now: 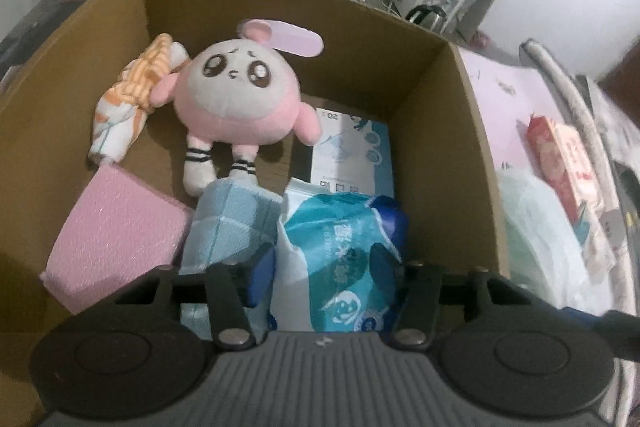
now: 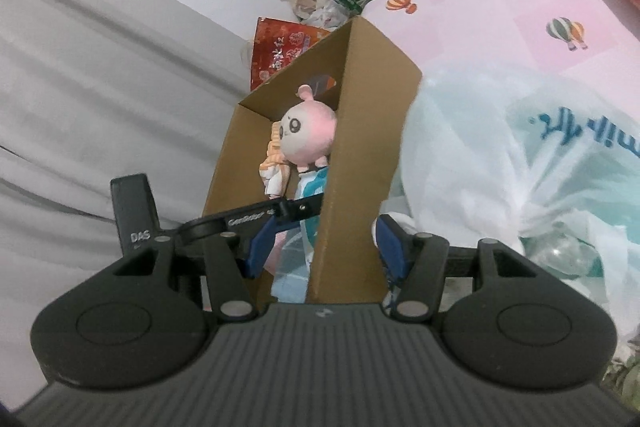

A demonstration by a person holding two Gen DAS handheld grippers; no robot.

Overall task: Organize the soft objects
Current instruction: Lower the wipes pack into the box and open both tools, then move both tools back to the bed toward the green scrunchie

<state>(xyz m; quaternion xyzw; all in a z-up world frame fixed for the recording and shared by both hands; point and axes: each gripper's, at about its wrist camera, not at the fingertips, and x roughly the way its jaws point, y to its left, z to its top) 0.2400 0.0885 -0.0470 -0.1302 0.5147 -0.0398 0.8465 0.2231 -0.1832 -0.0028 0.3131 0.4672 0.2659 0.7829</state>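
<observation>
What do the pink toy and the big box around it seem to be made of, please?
The pink toy looks like plush fabric: fuzzy matte surface, soft rounded limbs. The box looks like corrugated cardboard: plain matte brown walls with a thin raw top edge.

Two handheld grippers, alike: ribbed grey housing at the base with a small pale logo, flanked by two matt black round lobes, each with a raised disc. Black link bars pinned with silver rivets, leading up to blue finger pads on the left gripper (image 1: 320,269) and the right gripper (image 2: 320,247). In the right wrist view, white lettering "DAS" on a black upright block, more white print on a black bar.
</observation>
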